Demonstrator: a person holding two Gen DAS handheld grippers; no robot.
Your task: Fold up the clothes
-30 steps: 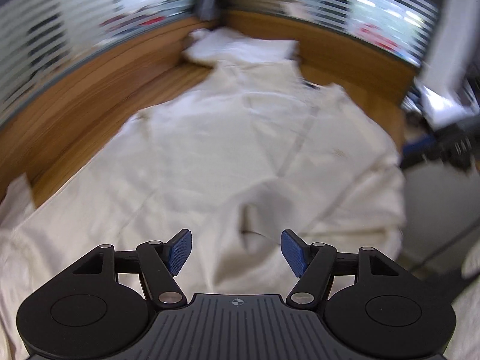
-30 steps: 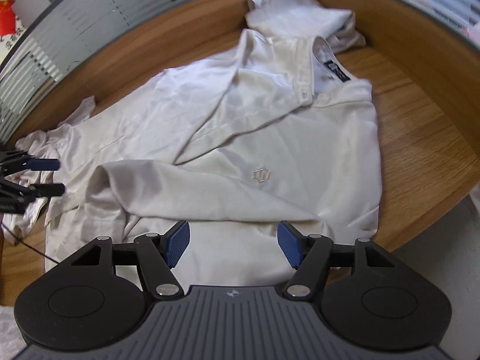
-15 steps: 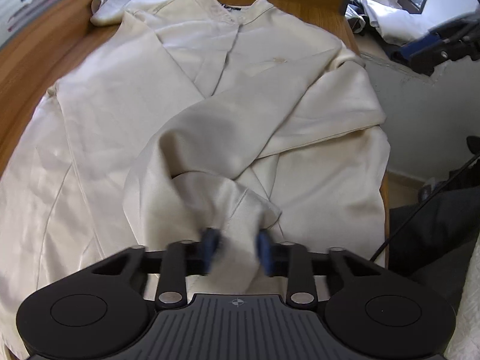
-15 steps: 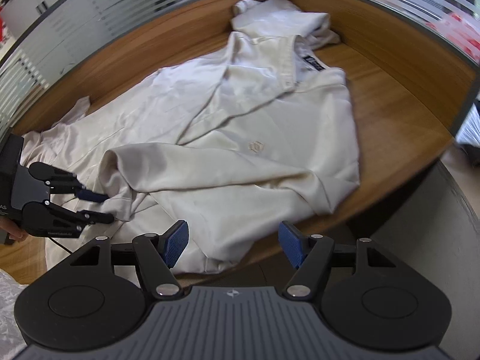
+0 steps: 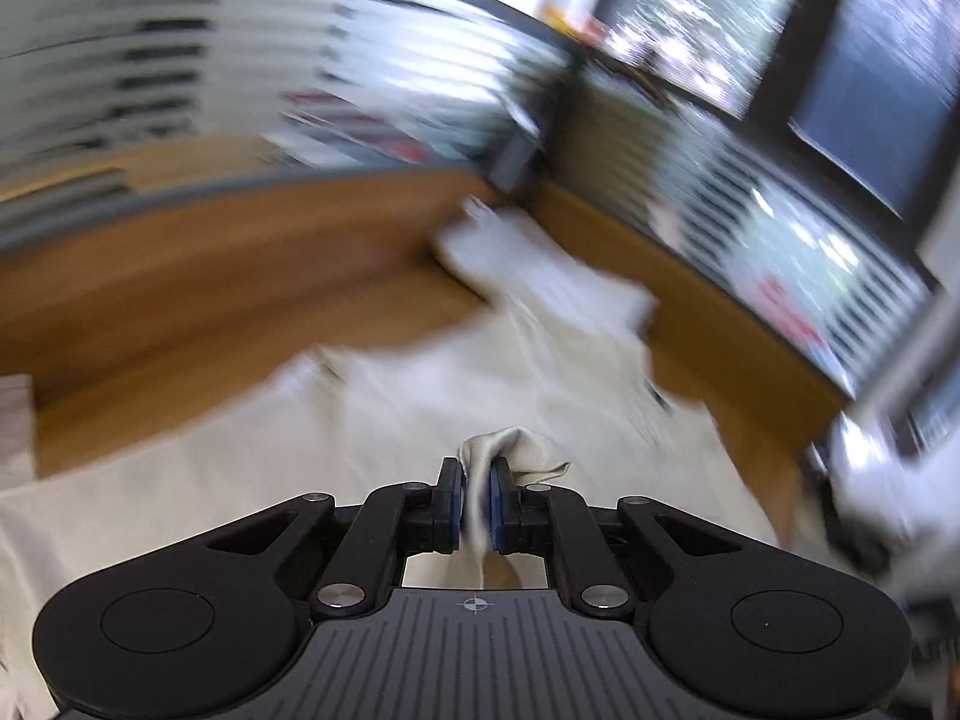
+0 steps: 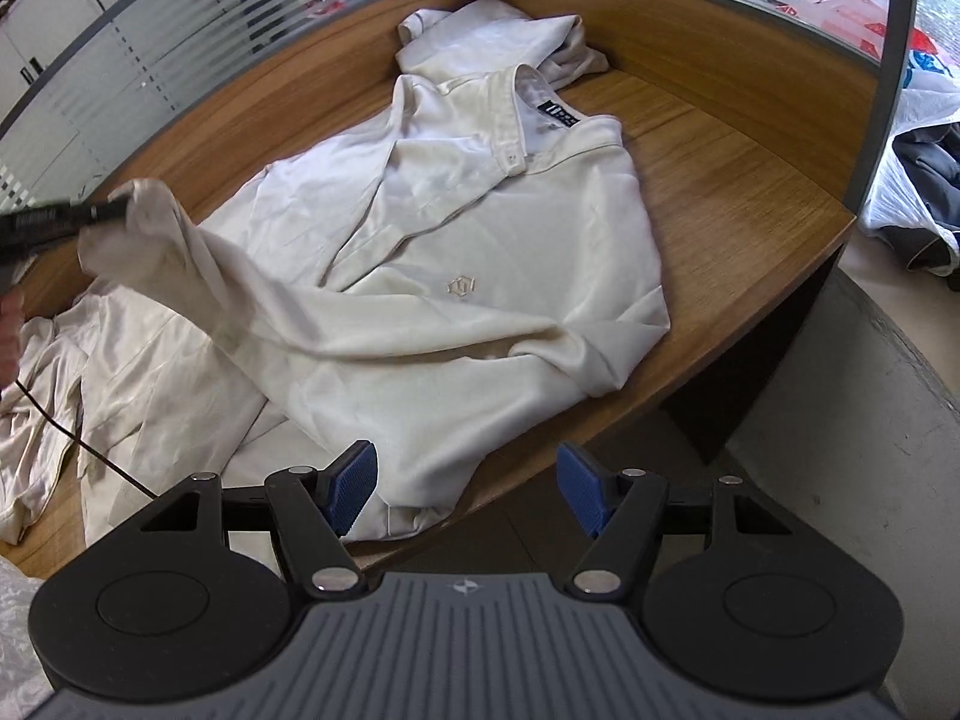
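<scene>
The left gripper (image 5: 476, 504) has its jaws pressed nearly together on a bunched fold of cream cloth, the cuff end of the sleeve (image 6: 198, 264) of the shirt (image 6: 480, 276); the fabric sticks up between the blue pads (image 5: 457, 501). In the right wrist view that gripper (image 6: 117, 209) holds the sleeve end lifted above the shirt's left side, and the sleeve drapes down from there across the shirt's front. The left wrist view is heavily blurred.

The right gripper (image 6: 467, 486) has its jaws spread wide with nothing between them, hovering just off the shirt's hem at the near edge of the worktop (image 6: 720, 192).

The shirt lies front up on the wooden worktop, collar away from the camera, a dark label (image 6: 555, 114) showing inside the neck and a small embroidered emblem (image 6: 461, 286) on the chest. Beyond the collar a second pale garment (image 6: 480, 36) lies crumpled in the far corner. More cream cloth (image 6: 36, 396) is heaped left of the shirt.
</scene>
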